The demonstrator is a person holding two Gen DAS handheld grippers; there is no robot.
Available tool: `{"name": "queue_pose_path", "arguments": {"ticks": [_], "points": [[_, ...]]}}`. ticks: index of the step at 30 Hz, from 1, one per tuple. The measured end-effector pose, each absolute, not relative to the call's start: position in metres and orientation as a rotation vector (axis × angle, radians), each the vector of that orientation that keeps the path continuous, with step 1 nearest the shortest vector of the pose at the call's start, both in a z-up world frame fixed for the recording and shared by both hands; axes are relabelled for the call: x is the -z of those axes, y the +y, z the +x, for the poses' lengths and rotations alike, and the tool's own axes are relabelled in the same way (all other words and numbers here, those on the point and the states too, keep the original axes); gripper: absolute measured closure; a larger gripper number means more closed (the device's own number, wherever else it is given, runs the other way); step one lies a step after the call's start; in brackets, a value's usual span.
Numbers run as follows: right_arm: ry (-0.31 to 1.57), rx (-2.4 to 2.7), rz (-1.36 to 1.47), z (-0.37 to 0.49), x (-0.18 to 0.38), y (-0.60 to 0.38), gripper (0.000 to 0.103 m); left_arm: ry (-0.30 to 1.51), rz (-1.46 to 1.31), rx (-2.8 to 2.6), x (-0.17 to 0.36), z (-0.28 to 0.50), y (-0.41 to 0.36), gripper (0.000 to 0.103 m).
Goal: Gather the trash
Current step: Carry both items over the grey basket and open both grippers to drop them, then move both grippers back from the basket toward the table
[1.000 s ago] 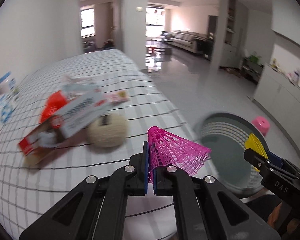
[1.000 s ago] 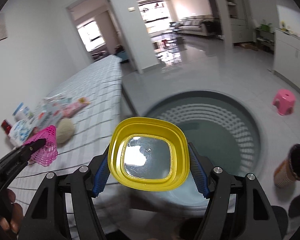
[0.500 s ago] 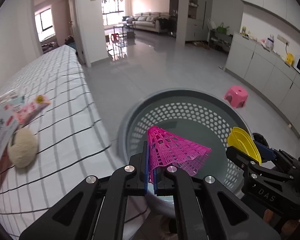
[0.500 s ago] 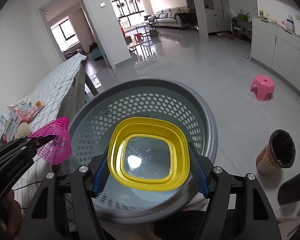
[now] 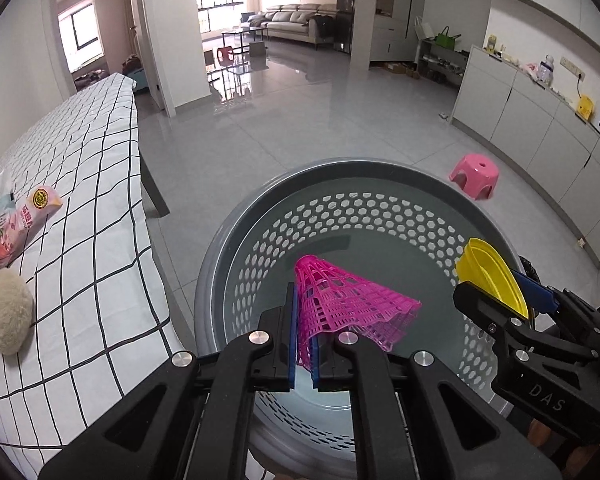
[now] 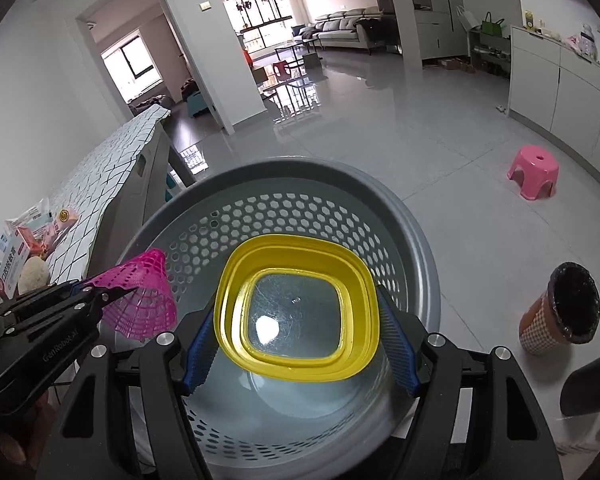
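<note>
both loads hang over the grey perforated basket (image 5: 256, 240) so a release drops them straight in: the left gripper (image 5: 303, 350) pinches the pink shuttlecock (image 5: 352, 304), the right gripper (image 6: 296, 344) clamps the yellow lid (image 6: 296, 304)

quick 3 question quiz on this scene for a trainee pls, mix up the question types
1. True or false: the left tongs grip the pink shuttlecock.
2. What do the right tongs hold? A) yarn ball B) yellow lid C) paper cup
3. Fill in: both items hang over the grey ____.

Key
1. True; its skirt is pinched.
2. B, the yellow lid.
3. Basket: the perforated basket standing beside the checked table.
</note>
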State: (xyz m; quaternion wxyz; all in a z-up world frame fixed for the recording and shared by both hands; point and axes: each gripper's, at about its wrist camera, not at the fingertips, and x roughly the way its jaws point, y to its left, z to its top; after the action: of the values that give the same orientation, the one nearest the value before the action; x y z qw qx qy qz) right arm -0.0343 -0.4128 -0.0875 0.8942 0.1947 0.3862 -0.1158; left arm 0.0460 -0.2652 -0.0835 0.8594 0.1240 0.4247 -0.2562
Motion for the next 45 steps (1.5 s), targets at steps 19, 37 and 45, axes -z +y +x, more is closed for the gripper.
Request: {"name": "queue_pose_path", "arguments": {"ticks": [19, 37, 45], "points": [[0.765, 0.277, 0.419, -0.052, 0.078, -0.415, 0.024, 0.848, 0.257, 0.508, 0.070, 0.035, -0.254, 0.044], [0.742, 0.295, 0.429, -0.068, 0.070, -0.403, 0.024, 0.821, 0.215, 0.483, 0.056, 0.026, -0.235, 0.016], [0.723, 0.293, 0.408, -0.076, 0.057, -0.389, 0.024, 0.793, 0.190, 0.485, 0.044, 0.018, -0.218, 0.010]]}}
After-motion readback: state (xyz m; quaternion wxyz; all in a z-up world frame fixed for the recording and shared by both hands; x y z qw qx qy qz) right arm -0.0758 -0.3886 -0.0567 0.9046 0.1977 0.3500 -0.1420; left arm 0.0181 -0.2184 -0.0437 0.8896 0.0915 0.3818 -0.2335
